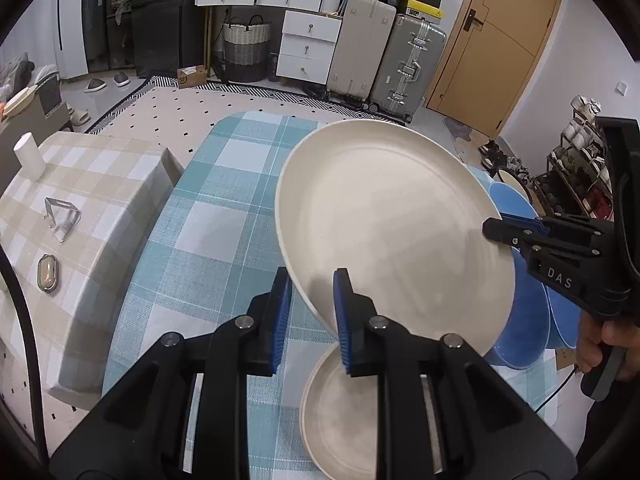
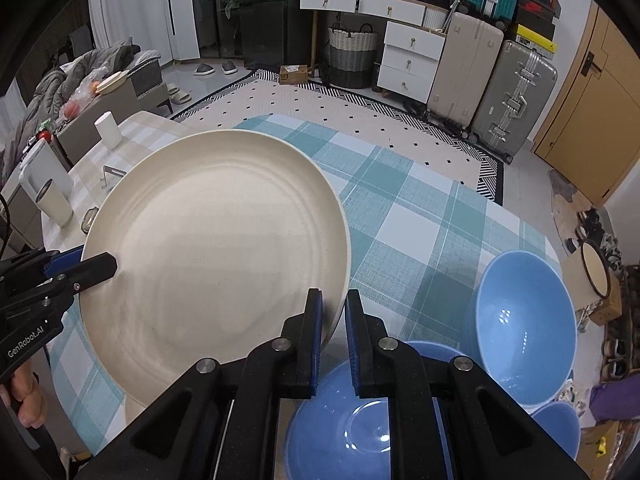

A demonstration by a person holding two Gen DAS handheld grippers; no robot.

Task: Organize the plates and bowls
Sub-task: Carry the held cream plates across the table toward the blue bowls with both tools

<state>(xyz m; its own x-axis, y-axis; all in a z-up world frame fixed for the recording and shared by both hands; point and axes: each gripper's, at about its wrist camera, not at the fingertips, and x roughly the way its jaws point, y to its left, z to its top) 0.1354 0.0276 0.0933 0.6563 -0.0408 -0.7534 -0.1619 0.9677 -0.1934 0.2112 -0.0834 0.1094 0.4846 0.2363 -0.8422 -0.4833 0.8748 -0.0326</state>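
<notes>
Lettering "DAS" on right gripper (image 1: pixel 496 228)

The held cream plate (image 1: pixel 384 216) hides most of the blue bowls (image 1: pixel 520 320) behind it.

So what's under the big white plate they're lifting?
Under the big cream plate there's a smaller cream plate on the checked tablecloth, and blue bowls poke out beside it. The plate hides the rest of each.

A cream plate (image 2: pixel 216 256) is seen over a desk (image 2: pixel 404 216) covered in blue and white checks. Light blue bowls (image 2: pixel 524 328) are seen. Each black tool (image 1: pixel 310 304) is padded in blue.
</notes>
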